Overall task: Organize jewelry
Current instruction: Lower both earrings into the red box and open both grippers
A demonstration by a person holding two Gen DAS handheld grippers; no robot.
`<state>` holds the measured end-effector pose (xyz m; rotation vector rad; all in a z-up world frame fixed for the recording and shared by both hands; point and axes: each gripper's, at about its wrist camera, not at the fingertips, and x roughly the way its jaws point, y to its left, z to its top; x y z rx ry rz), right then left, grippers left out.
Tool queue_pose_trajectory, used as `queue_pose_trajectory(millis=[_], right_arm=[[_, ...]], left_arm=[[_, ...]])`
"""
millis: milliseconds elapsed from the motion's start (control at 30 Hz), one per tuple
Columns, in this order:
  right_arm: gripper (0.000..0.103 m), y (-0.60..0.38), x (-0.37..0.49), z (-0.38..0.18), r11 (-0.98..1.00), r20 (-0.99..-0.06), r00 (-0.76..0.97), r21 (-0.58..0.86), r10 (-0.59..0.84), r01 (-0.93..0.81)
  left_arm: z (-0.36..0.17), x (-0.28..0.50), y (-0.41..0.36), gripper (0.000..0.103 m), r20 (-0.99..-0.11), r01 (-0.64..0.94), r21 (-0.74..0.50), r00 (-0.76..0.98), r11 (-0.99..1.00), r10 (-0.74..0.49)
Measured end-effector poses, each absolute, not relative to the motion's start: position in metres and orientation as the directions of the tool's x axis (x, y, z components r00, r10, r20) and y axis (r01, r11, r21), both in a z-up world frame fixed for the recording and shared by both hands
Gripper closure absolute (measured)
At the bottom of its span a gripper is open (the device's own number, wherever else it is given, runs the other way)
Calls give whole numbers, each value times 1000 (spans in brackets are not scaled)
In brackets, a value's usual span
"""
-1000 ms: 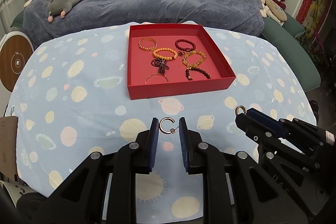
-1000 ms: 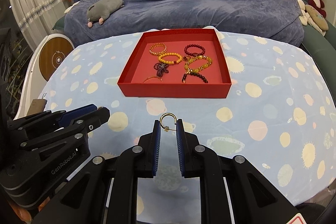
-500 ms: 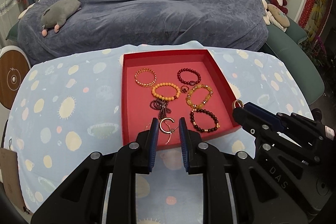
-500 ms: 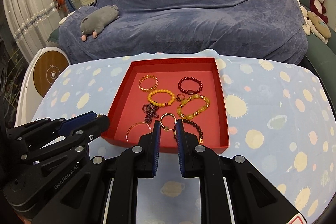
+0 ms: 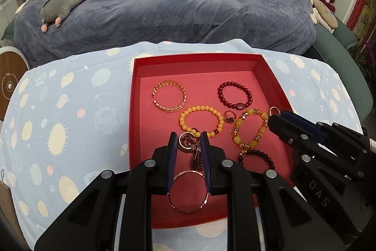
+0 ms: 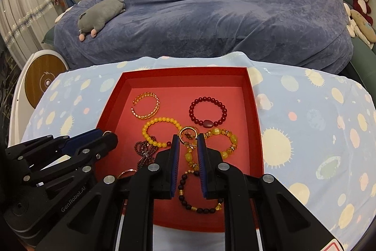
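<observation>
A red tray (image 5: 270,77) (image 6: 255,109) on the table holds several bracelets and a small ring (image 5: 229,118). My left gripper (image 5: 188,140) is shut on a rose-gold C-shaped hoop earring (image 5: 185,140), held above the tray's near middle, over a dark red beaded piece. My right gripper (image 6: 188,140) is shut on a gold hoop earring (image 6: 188,134), held above the tray between the yellow bead bracelet (image 6: 162,131) and the amber bracelet (image 6: 223,142). Each gripper shows in the other's view, the right one (image 5: 273,115) and the left one (image 6: 107,134).
The table wears a light blue cloth with planets and suns (image 5: 58,124) (image 6: 317,133). Behind it stands a sofa under a dark blue cover (image 5: 176,4) with a grey plush toy (image 5: 63,4). More plush toys (image 5: 325,4) sit at the right.
Both grippers have moved forward from the cloth in front of the tray to above the tray's inside, each still holding its earring.
</observation>
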<state>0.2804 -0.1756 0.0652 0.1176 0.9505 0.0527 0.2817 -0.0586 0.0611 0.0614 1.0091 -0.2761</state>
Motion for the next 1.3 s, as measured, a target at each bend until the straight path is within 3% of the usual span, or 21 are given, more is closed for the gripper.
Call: queue_pose_trajectory(millis=[867, 933, 967, 1300], right_arm=[[88, -174, 314, 20, 992, -846, 524, 128, 99, 20], [85, -174, 315, 19, 993, -849, 521, 115, 86, 23], [83, -174, 315, 18, 994, -850, 521, 110, 80, 26], [83, -174, 301, 18, 993, -853, 516, 111, 81, 28]], left_arm=[[21, 315, -68, 83, -868, 250, -72, 460, 966, -184], [20, 317, -68, 77, -869, 250, -64, 462, 966, -177], [20, 317, -68, 68, -869, 247, -59, 464, 967, -172], [19, 307, -66, 66, -868, 251, -56, 466, 966, -171]])
